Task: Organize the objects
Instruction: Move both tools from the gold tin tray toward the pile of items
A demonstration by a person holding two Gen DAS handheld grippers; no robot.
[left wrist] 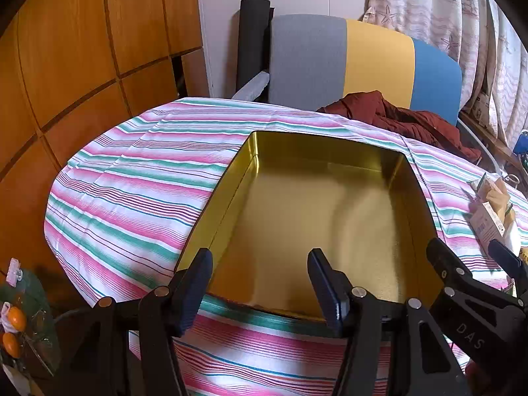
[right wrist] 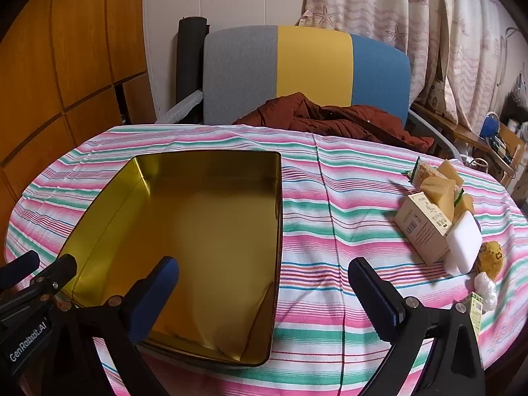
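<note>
An empty gold tin box lies open on the striped tablecloth. My left gripper hovers over the tin's near left edge, open, with nothing between its fingers. In the right wrist view the tin is at the left. My right gripper stands wide open over the tin's near right corner and holds nothing. On the cloth to the right lie a small cardboard box, a white block, yellow sponge pieces, a snack packet and a yellow round item.
A chair with a grey, yellow and blue back stands behind the table, a dark red jacket on its seat. Wooden cabinets rise at the left, curtains at the right. A bag with orange items sits low left.
</note>
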